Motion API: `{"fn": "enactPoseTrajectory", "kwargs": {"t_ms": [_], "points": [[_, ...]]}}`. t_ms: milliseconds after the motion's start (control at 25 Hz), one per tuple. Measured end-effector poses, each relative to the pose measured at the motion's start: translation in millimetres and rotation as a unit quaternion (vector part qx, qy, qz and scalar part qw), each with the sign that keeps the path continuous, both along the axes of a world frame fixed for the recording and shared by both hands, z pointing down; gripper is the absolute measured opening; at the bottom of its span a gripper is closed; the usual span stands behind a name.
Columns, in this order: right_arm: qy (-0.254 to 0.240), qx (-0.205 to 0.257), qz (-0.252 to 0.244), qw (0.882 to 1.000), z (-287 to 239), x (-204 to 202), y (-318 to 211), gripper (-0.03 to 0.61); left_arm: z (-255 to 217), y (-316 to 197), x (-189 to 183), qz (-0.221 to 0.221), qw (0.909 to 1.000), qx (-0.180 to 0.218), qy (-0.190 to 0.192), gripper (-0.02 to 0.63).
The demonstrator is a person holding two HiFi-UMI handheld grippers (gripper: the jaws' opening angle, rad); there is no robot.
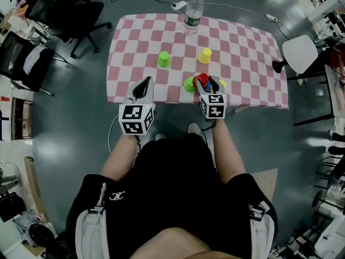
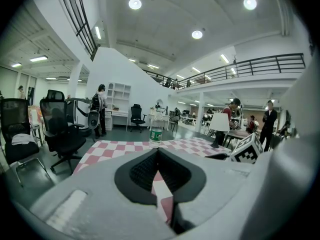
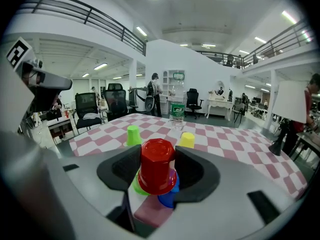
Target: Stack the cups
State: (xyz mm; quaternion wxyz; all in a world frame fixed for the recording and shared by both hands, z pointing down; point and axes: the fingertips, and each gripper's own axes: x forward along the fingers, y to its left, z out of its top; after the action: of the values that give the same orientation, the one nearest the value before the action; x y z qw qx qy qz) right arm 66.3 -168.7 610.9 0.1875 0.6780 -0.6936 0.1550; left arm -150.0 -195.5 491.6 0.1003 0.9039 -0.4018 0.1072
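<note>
My right gripper (image 3: 157, 155) is shut on an upside-down red cup (image 3: 157, 166), held over the front edge of the checked table (image 1: 242, 63). Just under the red cup, a blue cup (image 3: 169, 196) and a green cup (image 3: 135, 186) show on the cloth. In the head view the red cup (image 1: 202, 80) sits between the right gripper's (image 1: 206, 85) jaws, beside that green cup (image 1: 188, 84). Farther back stand another green cup (image 1: 164, 59) and a yellow cup (image 1: 205, 55), both upside down. My left gripper (image 1: 144, 85) hovers at the table's front left, shut and holding nothing.
A water bottle (image 1: 193, 11) stands at the far edge of the table. Office chairs (image 1: 59, 9) are at the left, and a white lamp (image 1: 299, 53) on a side table is at the right. People stand in the background of both gripper views.
</note>
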Motion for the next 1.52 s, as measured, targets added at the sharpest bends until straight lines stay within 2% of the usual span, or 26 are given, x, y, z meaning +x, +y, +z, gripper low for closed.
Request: {"fn": "enactPoseTrajectory", "kwargs": {"t_ms": [240, 360, 560, 840, 920, 1000, 1040, 1160, 1520], "points": [[0.004, 0.01, 0.007, 1.0, 1.2, -0.3, -1.0, 0.216, 0.0, 1.5, 0.0, 0.001, 1.0, 0.001, 0.0, 0.015], [0.001, 0.017, -0.006, 1.0, 0.4, -3.2, -2.1, 0.216, -0.7, 2.1, 0.5, 0.002, 1.0, 0.002, 0.001, 0.015], [-0.03, 0.075, -0.007, 0.997, -20.6, -5.6, 0.6, 0.247, 0.9, 5.0, 2.7, 0.006, 1.0, -0.003, 0.0, 0.015], [-0.011, 0.122, 0.003, 0.992, -60.2, 2.1, 10.4, 0.244, -3.4, 8.7, 16.8, 0.016, 0.9999, 0.001, 0.005, 0.015], [-0.004, 0.151, 0.006, 0.989, -81.3, 4.5, 15.5, 0.208, -5.9, 9.2, 22.9, 0.019, 0.9998, 0.003, 0.007, 0.015], [0.0, 0.186, 0.005, 0.983, -104.4, 7.3, 21.7, 0.036, -8.3, 9.4, 31.7, 0.024, 0.9997, 0.006, 0.01, 0.015], [-0.002, 0.201, -0.002, 0.979, -115.3, 7.7, 24.7, 0.005, -9.7, 9.7, 37.0, 0.027, 0.9996, 0.007, 0.01, 0.015], [-0.008, 0.224, -0.02, 0.974, -136.8, 10.2, 31.9, 0.003, -14.3, 11.7, 53.8, 0.035, 0.9992, 0.01, 0.014, 0.015], [0.013, 0.219, 0.011, 0.975, -156.1, 41.0, 38.3, 0.003, -31.6, 12.9, 114.1, 0.064, 0.9975, 0.024, 0.018, 0.015]]}}
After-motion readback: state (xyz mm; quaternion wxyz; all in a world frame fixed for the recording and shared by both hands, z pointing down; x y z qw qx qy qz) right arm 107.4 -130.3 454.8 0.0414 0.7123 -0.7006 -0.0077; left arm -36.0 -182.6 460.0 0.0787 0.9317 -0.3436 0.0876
